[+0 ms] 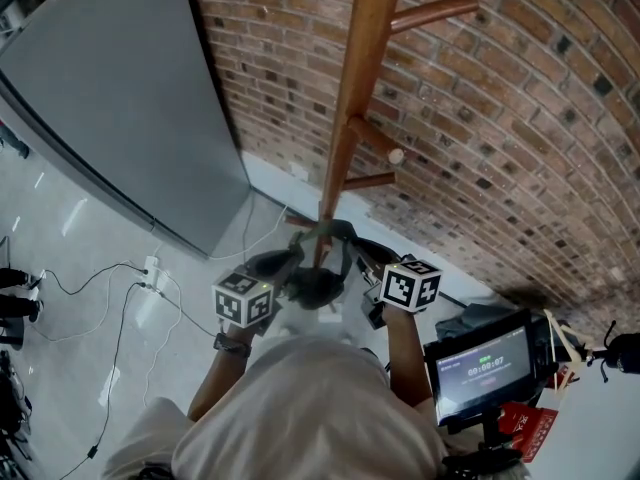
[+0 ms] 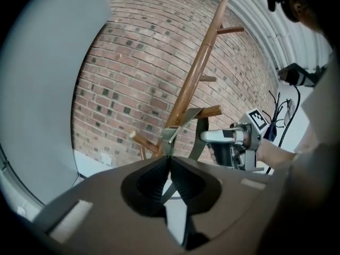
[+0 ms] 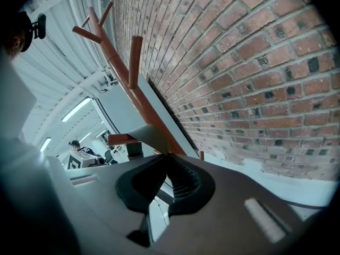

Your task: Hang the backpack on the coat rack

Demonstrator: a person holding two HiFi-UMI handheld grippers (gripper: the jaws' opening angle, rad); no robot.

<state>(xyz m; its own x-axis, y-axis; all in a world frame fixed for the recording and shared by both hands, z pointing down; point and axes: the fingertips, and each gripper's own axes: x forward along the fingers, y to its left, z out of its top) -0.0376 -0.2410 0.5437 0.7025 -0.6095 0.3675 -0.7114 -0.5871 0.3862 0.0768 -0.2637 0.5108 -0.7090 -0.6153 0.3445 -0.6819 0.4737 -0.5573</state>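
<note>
The wooden coat rack (image 1: pixel 355 78) stands against the brick wall, its pegs sticking out at several heights. Below it, between my two grippers, hangs the dark backpack (image 1: pixel 315 286) with its grey top strap (image 1: pixel 335 233) near the pole's foot. My left gripper (image 1: pixel 288 268) is shut on the strap's left end (image 2: pixel 183 118), close to a low peg (image 2: pixel 143 141). My right gripper (image 1: pixel 352 260) is shut on the other end (image 3: pixel 146 137), beside the pole (image 3: pixel 133 89). The right gripper (image 2: pixel 239 139) also shows in the left gripper view.
A tall grey panel (image 1: pixel 120 98) leans along the wall at left. Cables and a power strip (image 1: pixel 150 268) lie on the pale floor. A screen on a stand (image 1: pixel 485 363) is close at the right. A person (image 3: pixel 79 147) sits far off.
</note>
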